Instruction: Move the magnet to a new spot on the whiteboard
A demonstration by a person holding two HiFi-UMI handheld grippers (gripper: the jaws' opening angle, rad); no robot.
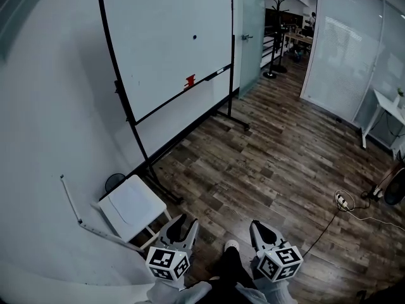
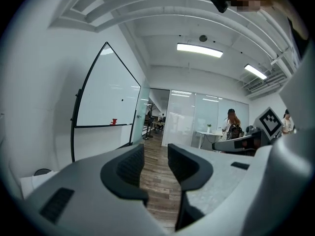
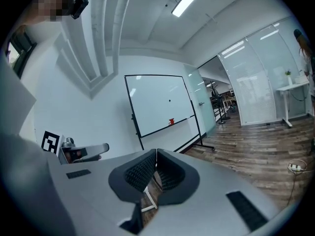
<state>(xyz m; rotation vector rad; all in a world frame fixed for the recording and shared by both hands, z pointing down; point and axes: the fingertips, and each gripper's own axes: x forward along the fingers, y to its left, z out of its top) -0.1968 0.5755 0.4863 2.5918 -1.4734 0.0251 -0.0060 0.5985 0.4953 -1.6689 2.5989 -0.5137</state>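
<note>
Two grippers are held low over the brown wood floor [image 1: 278,151], close to the person. The left gripper [image 2: 155,149] has its jaws spread apart, and only floor shows in the gap. The right gripper [image 3: 155,154] has its jaws pressed together at the tips, with nothing in them.

Far from both grippers stands a big white whiteboard with a black frame [image 1: 158,43]. It sits on a black stand next to the white wall. The small round black magnet [image 1: 194,37] is stuck on the right part of the board, about halfway up. Below it, a small red thing [image 1: 190,80] rests on the ledge at the bottom of the board.

Just beside the left gripper, by the wall, is a small white square table [image 1: 133,204]. A white power strip with a cord [image 1: 342,201] lies on the floor to the right.
</note>
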